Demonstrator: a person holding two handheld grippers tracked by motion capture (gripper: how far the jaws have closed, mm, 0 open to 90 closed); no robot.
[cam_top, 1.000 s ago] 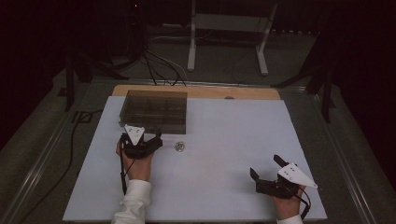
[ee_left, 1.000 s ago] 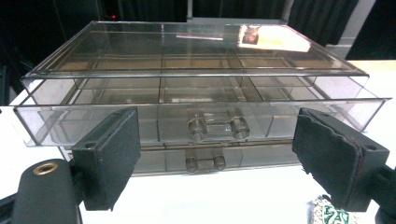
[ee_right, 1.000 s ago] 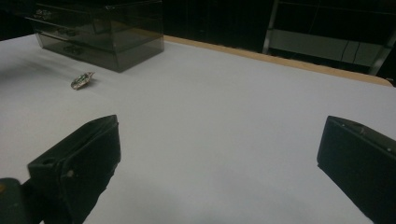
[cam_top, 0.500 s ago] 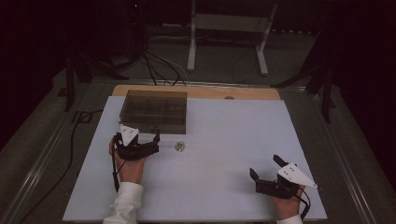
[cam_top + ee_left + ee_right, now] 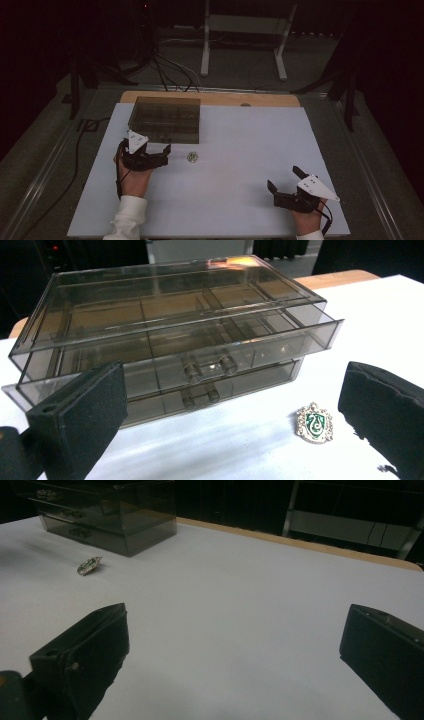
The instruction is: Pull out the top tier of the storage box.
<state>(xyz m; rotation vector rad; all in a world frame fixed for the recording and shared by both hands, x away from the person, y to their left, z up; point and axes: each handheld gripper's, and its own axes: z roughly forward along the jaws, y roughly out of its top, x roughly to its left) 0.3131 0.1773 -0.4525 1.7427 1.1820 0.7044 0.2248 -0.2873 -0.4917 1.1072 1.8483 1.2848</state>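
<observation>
On the bench [image 5: 240, 150], one smoked clear drawer box [image 5: 165, 119] with two drawers was seen at the far left, its upper drawer [image 5: 190, 357] pulled partly out. Just near of it, the left gripper [image 5: 159, 155] was held with its jaws spread wide after just having been opening, nothing between them. One green crest badge [image 5: 192, 157] lay on the bench just right of that gripper. At the near right, the right gripper [image 5: 284, 180] was held spread and empty.
</observation>
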